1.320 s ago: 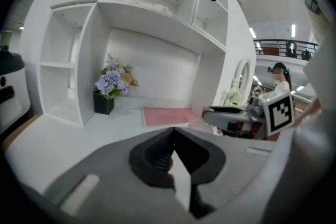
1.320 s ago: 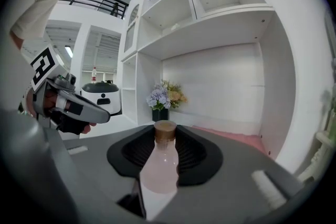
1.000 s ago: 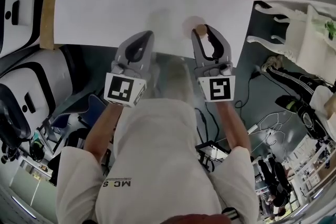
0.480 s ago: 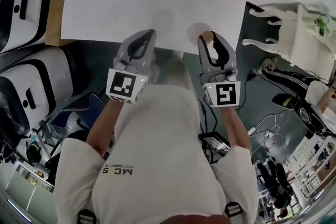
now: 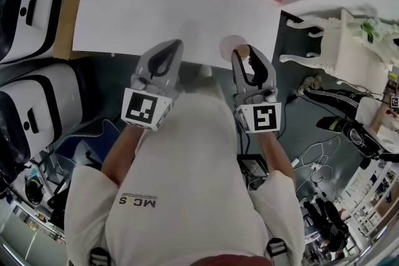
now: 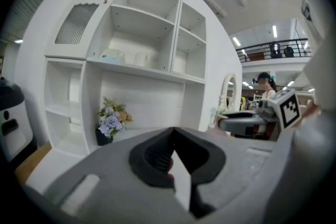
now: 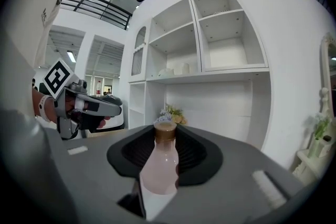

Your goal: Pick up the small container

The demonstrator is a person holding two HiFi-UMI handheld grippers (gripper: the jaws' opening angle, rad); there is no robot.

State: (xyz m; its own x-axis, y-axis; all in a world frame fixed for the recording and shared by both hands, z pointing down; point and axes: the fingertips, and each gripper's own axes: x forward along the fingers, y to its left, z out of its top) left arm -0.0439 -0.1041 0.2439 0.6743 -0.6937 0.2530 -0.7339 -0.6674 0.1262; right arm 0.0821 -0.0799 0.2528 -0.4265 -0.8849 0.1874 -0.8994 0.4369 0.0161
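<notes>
Small container (image 7: 159,165) (right claw (image 5: 246,54)) at table edge (image 5: 118,53)

Txt "MC S" on shirt (image 5: 187,165); partly legible

A staged home set inside a big open hall, more studio than house. A white arched shelf unit (image 6: 142,34) with a pot of flowers (image 6: 110,118) and an ornate white dressing table (image 5: 324,40) stand around a plain white worktop (image 5: 156,9). Beyond them, a railed upper gallery (image 6: 273,50) and strip ceiling lights (image 6: 274,31) show. Loose cables (image 5: 318,152) trail across the dark floor (image 5: 293,109).
</notes>
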